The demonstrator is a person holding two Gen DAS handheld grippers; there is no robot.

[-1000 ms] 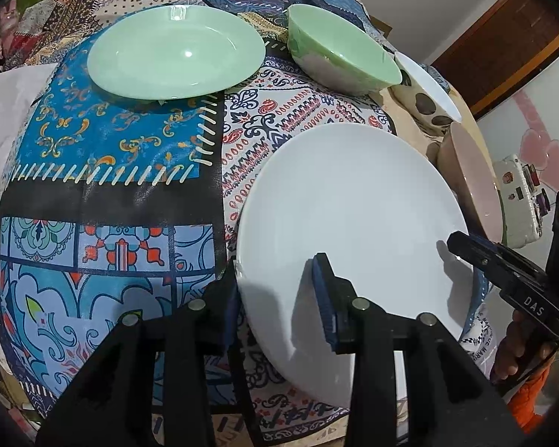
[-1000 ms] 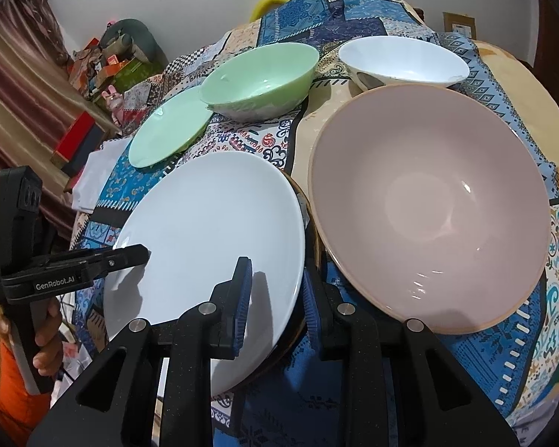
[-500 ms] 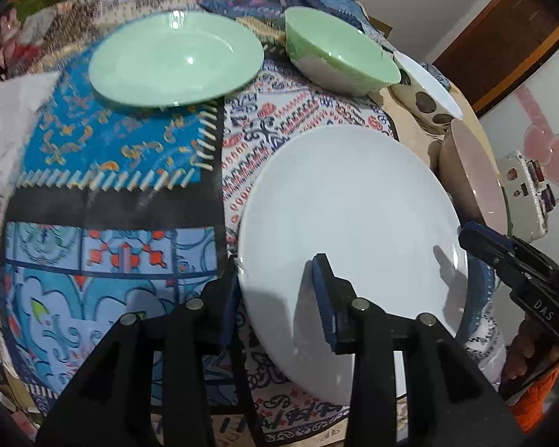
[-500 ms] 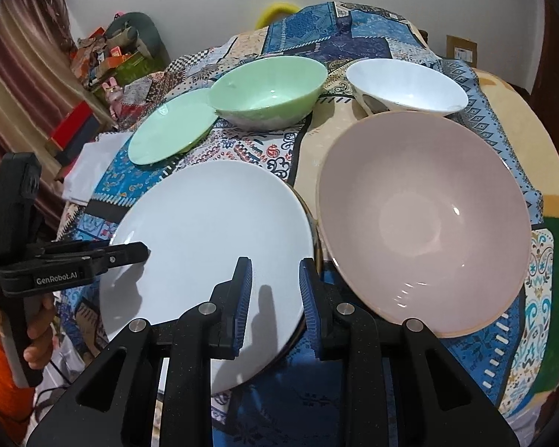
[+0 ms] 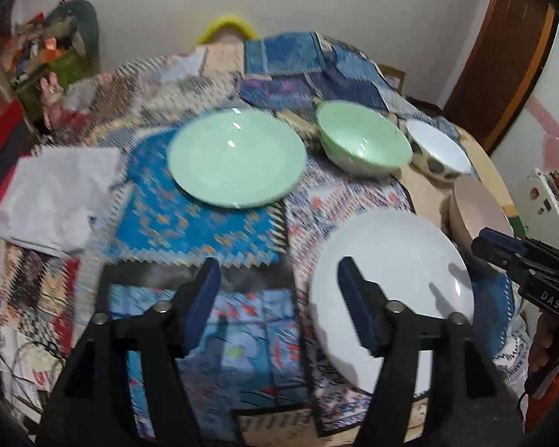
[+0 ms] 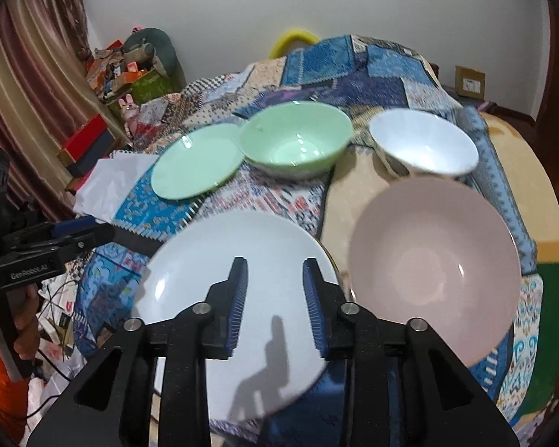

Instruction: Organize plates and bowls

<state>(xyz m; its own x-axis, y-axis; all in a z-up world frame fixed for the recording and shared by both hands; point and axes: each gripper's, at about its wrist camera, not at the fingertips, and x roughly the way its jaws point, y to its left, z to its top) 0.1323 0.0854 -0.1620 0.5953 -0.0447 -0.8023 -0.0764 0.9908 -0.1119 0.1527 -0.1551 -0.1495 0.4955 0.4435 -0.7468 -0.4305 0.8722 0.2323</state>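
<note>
Nearest the cameras, both claws hung above the white plate (image 6: 234, 298), which lay flat at the near edge of the patchwork tablecloth (image 5: 205, 231). The right gripper (image 6: 274, 298) had its jaws opening, blue pads parted over the plate's middle with nothing between them and no pad touching the rim. The left gripper (image 5: 275, 298) was opening wider and sat off the plate's left side: its right finger overlapped the plate's left edge in view, its left finger stood over bare cloth, nothing pinched.

Just right of the white plate sat the pink bowl (image 6: 434, 275), their rims close or touching. Farther back stood the green plate (image 5: 236, 156), up and to the left of the left gripper, with the green bowl (image 5: 365, 138) just beside it on the right and the white bowl (image 6: 425, 145) beyond the pink one.

Judging by this layout, the green plate lay nearer the left hand, the bowls nearer the right.
</note>
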